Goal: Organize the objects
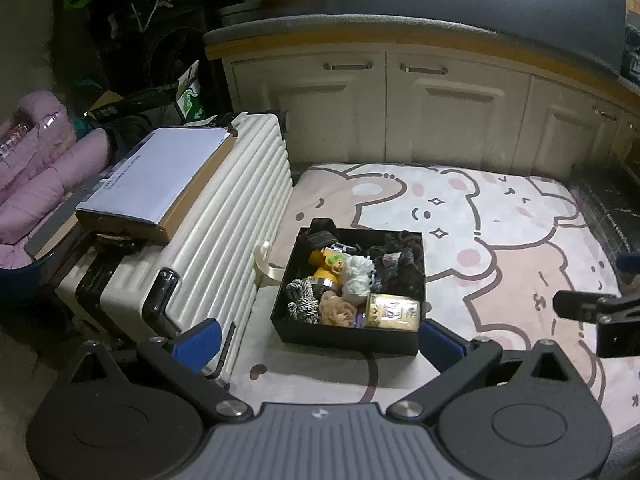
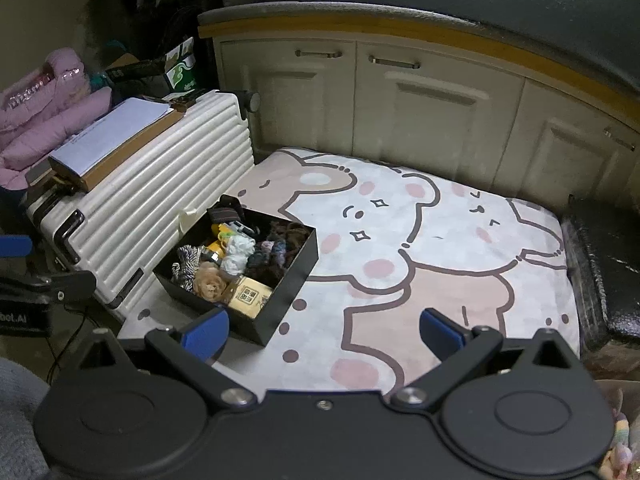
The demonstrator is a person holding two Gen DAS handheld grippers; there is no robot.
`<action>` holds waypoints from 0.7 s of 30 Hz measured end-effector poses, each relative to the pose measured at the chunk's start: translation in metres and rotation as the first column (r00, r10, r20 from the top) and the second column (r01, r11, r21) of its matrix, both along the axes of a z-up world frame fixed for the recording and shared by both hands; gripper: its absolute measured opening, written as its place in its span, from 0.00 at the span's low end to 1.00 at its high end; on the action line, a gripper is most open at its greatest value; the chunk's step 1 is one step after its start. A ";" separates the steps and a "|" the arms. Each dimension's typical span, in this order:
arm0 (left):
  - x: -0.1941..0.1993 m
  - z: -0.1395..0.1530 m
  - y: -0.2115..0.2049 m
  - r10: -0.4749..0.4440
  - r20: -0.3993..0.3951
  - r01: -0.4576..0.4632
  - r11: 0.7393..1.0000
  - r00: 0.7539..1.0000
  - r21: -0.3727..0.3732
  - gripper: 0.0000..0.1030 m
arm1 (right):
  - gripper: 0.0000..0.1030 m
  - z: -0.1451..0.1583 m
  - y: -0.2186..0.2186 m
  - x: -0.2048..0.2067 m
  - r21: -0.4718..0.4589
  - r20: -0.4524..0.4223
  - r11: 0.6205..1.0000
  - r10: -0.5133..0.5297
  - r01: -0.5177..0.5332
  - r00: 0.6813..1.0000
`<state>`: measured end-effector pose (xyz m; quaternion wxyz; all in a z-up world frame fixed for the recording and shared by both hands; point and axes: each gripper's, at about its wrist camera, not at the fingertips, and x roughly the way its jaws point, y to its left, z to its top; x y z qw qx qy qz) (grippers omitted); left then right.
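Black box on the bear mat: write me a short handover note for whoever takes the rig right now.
Left tool: open, empty, hovering just short of the black box.
Right tool: wide open, empty, over the bear mat to the right of the box.
Things: the box sits on the mat beside the white suitcase, packed with yarn balls, hair ties, a yellow item and a small cream packet.
Done: items appear gathered in the box; nothing loose is visible on the mat.
Left: probably tidy the box's contents or move it; the goal spot is unclear.
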<state>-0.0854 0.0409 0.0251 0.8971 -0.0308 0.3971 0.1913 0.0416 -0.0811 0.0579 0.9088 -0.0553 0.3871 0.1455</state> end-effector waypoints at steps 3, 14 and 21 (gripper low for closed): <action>0.000 -0.003 0.000 0.000 -0.007 0.000 1.000 1.000 0.001 1.00 | 1.00 -0.001 0.003 -0.002 -0.016 0.010 1.000 0.007 -0.007 1.000; 0.001 -0.006 0.000 0.018 -0.018 -0.017 0.999 1.000 0.037 1.00 | 1.00 -0.005 0.003 0.000 -0.031 0.008 0.999 -0.029 0.030 1.000; 0.001 -0.010 0.003 0.019 -0.035 -0.018 1.000 0.999 0.015 1.00 | 1.00 -0.005 0.005 0.000 -0.039 0.010 0.999 -0.027 0.027 1.000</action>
